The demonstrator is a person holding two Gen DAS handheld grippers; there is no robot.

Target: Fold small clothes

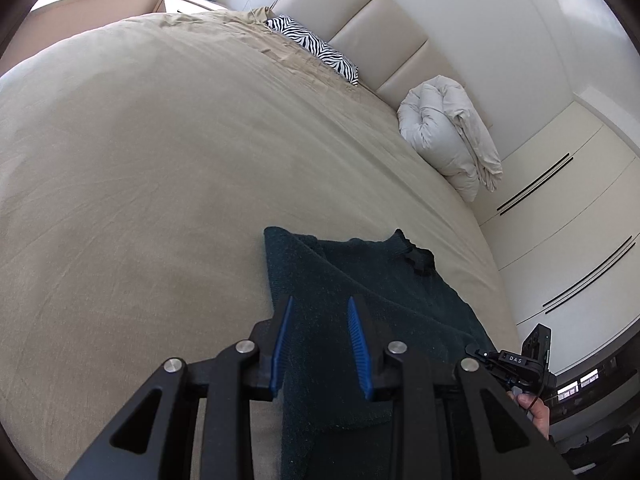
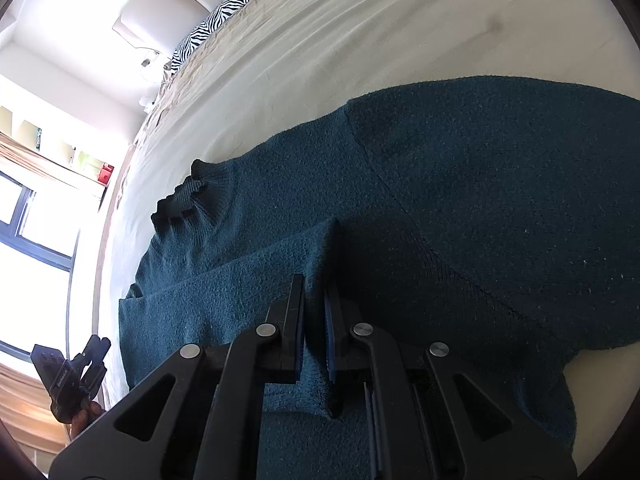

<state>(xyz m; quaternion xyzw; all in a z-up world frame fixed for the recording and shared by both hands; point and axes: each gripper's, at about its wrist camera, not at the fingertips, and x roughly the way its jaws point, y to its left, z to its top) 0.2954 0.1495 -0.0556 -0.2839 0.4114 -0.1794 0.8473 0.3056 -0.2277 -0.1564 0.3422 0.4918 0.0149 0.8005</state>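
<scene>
A dark teal knitted sweater [image 2: 460, 184] lies spread on the beige bedsheet [image 1: 160, 180] near the bed's side edge, ribbed collar toward the padded cream headboard [image 1: 372, 20]. The right gripper [image 2: 316, 292], angled steeply down, has its jaws pinched shut on a raised fold of the sweater. The left gripper [image 1: 320, 312] slants down over the sweater's edge, blue pads [image 1: 357, 336] partly apart with knit between them; whether they press it I cannot tell. By the headboard lie a zebra-striped pillow [image 1: 312, 46] and a rolled white duvet [image 1: 452, 132]; white wardrobe doors [image 1: 568, 216] stand beyond the bed's edge.
</scene>
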